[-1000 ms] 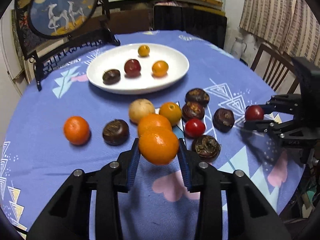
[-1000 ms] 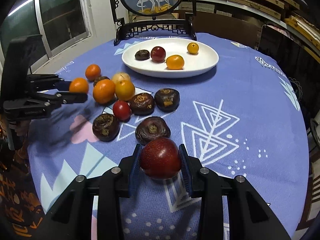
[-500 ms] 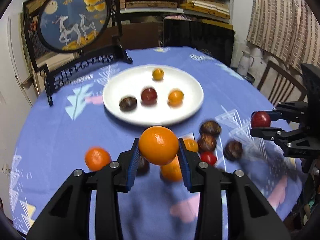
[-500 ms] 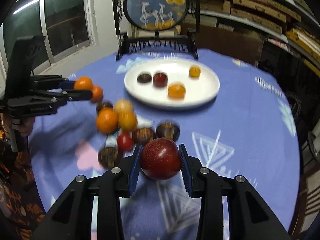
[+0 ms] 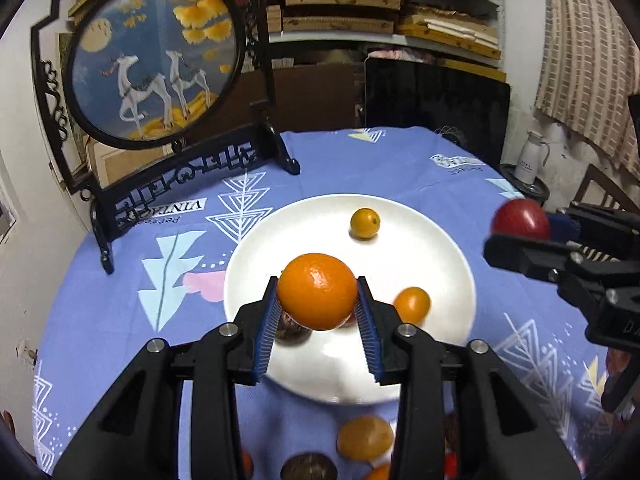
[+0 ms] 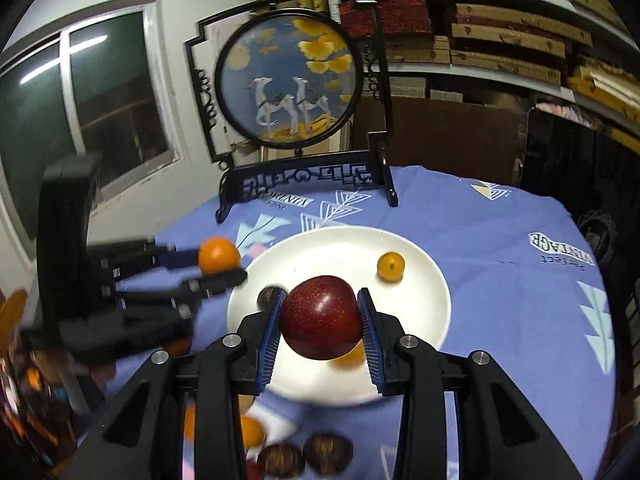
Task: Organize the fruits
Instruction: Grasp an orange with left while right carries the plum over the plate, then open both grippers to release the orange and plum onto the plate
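Orange (image 5: 317, 291) clamped between left claw (image 5: 318, 320) pads, above plate (image 5: 440, 248)

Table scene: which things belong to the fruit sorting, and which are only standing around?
Job:
- orange in left hand-held gripper
- red fruit in right hand-held gripper
- white plate

Standing around:
- deer screen
- white flask

Dark fruit (image 5: 291, 330) on plate (image 5: 448, 248) is mostly hidden by orange (image 5: 317, 291); fruits (image 6: 304, 458) at bottom edge are blurred & cut off.
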Demonstrator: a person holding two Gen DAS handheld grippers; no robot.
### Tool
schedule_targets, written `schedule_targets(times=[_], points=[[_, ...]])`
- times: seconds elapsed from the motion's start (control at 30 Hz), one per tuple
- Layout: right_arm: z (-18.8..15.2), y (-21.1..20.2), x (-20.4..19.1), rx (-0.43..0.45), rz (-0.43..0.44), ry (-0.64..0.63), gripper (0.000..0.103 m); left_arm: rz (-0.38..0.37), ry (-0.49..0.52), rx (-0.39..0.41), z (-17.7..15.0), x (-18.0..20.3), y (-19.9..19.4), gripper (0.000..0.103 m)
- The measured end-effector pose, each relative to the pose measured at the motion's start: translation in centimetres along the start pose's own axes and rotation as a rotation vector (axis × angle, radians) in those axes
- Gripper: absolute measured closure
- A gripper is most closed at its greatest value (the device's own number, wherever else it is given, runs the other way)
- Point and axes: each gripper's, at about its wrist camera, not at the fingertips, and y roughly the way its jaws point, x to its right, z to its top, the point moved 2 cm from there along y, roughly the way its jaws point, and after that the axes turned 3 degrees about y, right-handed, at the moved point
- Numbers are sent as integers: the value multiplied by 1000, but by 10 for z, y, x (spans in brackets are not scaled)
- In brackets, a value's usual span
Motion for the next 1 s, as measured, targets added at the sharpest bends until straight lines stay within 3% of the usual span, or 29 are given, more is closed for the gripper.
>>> schedule_targets(times=[0.3, 0.6, 0.9, 0.93, 0.97, 1.0], points=[[1, 46, 13, -27, 20, 66, 66, 33, -31, -70, -3, -7, 52, 67], [-15, 77, 26, -81, 20, 114, 66, 42, -24, -109, -12, -9, 69, 67], [-15, 82, 28, -70, 4, 135, 64, 51, -42, -123, -14, -12, 75, 67], [-15, 81, 31, -53, -10, 149, 59, 54, -46, -123, -14, -12, 75, 67], [-15, 80, 34, -41, -20, 163, 42, 57, -50, -122, -14, -13, 75, 66], [-15, 78, 37, -31, -25, 178, 37, 64, -57, -115, -14, -15, 74, 59]])
